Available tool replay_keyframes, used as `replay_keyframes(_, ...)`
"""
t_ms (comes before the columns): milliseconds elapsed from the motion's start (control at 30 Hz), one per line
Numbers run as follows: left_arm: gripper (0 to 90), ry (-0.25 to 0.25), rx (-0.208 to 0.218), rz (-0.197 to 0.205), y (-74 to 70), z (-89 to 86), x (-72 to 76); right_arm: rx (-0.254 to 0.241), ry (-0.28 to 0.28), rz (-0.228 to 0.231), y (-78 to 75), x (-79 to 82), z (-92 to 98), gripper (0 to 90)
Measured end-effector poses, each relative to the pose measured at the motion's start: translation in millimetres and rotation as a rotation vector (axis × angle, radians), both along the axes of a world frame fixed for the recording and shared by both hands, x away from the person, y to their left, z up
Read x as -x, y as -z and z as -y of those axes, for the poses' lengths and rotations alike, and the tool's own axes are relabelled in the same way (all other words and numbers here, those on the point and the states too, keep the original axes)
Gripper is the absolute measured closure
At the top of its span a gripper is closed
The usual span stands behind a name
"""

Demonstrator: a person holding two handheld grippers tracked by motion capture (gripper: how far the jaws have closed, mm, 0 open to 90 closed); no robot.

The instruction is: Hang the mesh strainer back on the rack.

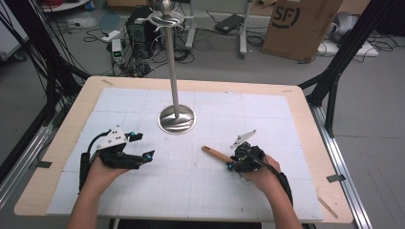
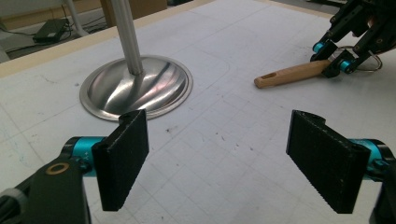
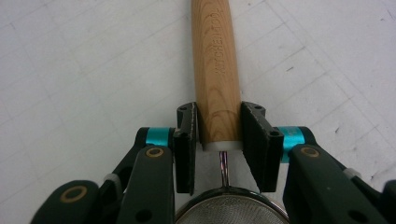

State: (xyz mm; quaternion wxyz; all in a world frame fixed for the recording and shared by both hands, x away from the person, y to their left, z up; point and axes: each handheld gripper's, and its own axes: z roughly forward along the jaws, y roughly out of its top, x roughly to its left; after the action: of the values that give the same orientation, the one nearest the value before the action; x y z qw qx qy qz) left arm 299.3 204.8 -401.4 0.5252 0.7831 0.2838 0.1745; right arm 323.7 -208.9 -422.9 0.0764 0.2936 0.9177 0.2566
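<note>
Lit evenly and softly from above; faint shadows under the metal stand base (image 2: 136, 89), mild glare there. Slightly grainy overall, background blurred.

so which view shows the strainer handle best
The right gripper view: the wooden handle runs up the middle, close enough to show its stamped lettering, with the right gripper shut on it just above the mesh. The left gripper view shows it whole from the side, farther off. The high view shows it small.
</note>
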Motion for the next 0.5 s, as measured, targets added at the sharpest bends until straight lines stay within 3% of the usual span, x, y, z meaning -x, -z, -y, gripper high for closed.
replay_keyframes(500, 21.7, 0.004, -0.007, -0.002, 0.3, 0.7, 0.1, 0.07, -0.037, -0.038, -4.0, -6.4, -7.9, 64.5)
